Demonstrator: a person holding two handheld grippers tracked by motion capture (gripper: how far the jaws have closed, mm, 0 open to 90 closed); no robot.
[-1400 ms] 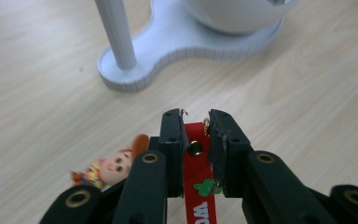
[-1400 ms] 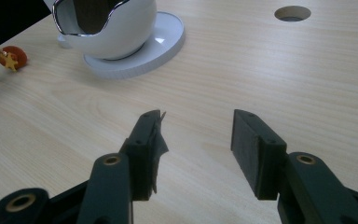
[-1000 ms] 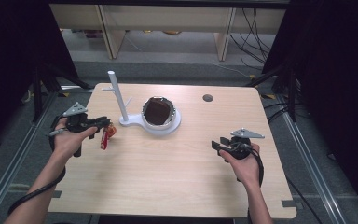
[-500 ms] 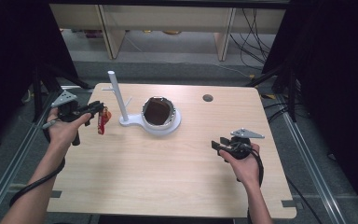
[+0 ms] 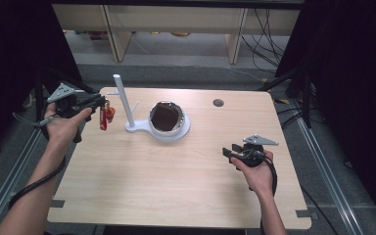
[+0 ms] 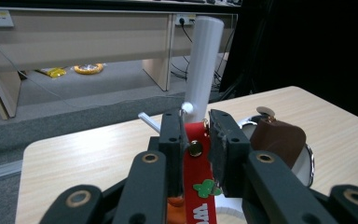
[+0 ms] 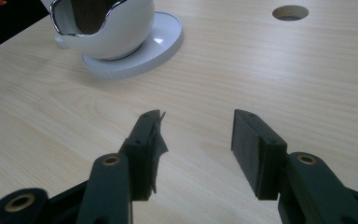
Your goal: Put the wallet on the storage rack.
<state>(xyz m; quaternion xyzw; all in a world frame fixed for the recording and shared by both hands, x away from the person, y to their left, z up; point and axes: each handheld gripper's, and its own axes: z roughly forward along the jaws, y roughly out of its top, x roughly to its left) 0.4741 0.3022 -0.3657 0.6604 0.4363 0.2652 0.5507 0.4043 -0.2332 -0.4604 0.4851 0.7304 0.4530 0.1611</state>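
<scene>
Over at the left edge of the table (image 5: 176, 186), the left gripper (image 5: 99, 104) is held up in the air, its jaws closed on a red strap keychain (image 5: 105, 116) that hangs down from them. In the left gripper view the red strap (image 6: 198, 163) is pinched between the two black jaws, a brass rivet and a small green charm visible on it, and the white post (image 6: 204, 65) of the stand is seen just beyond the jaw tips. The stand's round white base (image 5: 169, 131) is set near the table's far middle, with a chrome-rimmed bowl (image 5: 166, 116) holding something dark brown. On the right side, the right gripper (image 5: 226, 152) is held low over bare wood, well apart from the stand. Its jaws are spread wide with nothing between them, pointed toward the white bowl (image 7: 105, 28).
</scene>
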